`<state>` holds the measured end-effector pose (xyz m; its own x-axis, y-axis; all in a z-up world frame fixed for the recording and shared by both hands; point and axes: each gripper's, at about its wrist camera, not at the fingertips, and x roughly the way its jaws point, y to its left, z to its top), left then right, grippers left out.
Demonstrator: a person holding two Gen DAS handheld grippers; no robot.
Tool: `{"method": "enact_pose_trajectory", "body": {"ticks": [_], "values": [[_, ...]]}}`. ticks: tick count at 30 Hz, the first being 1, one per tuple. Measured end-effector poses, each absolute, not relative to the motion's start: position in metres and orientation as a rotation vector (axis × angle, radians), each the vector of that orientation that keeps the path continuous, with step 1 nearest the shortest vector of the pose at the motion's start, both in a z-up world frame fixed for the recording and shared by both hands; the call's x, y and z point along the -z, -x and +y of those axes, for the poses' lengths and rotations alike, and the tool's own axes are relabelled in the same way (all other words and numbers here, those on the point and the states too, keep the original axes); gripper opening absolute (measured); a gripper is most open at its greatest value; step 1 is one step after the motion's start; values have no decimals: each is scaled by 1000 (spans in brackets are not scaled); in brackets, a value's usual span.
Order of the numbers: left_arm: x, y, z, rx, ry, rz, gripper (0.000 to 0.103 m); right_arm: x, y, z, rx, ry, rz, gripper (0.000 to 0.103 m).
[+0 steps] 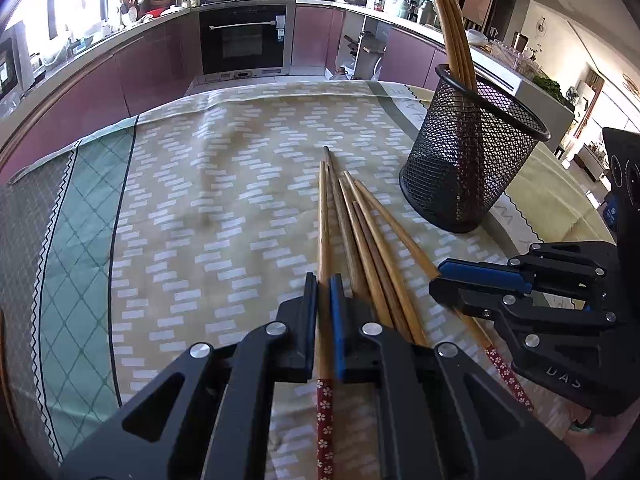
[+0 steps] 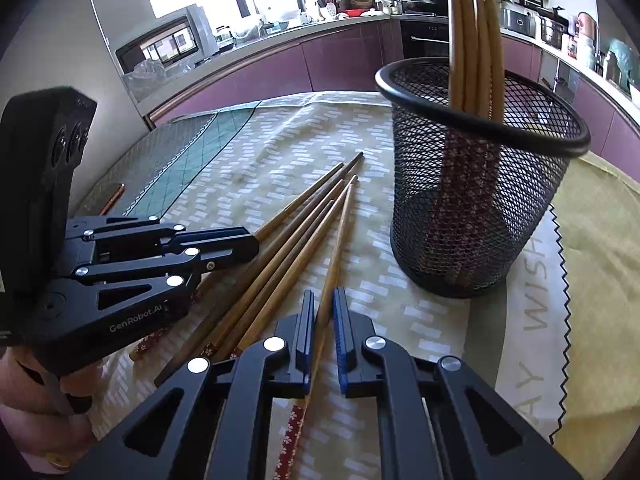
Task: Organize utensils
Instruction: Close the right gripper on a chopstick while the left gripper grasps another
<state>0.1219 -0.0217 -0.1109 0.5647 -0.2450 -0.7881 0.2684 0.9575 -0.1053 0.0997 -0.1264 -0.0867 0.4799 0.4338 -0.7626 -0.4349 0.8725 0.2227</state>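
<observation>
several chopsticks (image 2: 472, 32) run past the frame's top, ends unseen.

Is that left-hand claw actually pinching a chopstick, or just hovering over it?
Touching. In the left wrist view, the left gripper has both jaws pressed against the sides of one chopstick, with no gap visible on either side.

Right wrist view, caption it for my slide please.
Right claw shut on one chopstick beside the mesh holder on the tablecloth.

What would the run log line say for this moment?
left gripper: shut on chopstick | right gripper: shut on chopstick | mesh holder: upright
</observation>
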Motion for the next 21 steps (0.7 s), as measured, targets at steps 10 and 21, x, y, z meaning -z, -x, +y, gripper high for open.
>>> {"method": "enact_pose_trajectory", "body": {"ticks": [10, 21], "values": [[100, -99, -17, 374, -5, 911, 8, 76, -91, -130, -589, -16, 904, 6], [112, -108, -13, 412, -3, 970, 9, 85, -101, -121, -577, 24, 949, 8]]}}
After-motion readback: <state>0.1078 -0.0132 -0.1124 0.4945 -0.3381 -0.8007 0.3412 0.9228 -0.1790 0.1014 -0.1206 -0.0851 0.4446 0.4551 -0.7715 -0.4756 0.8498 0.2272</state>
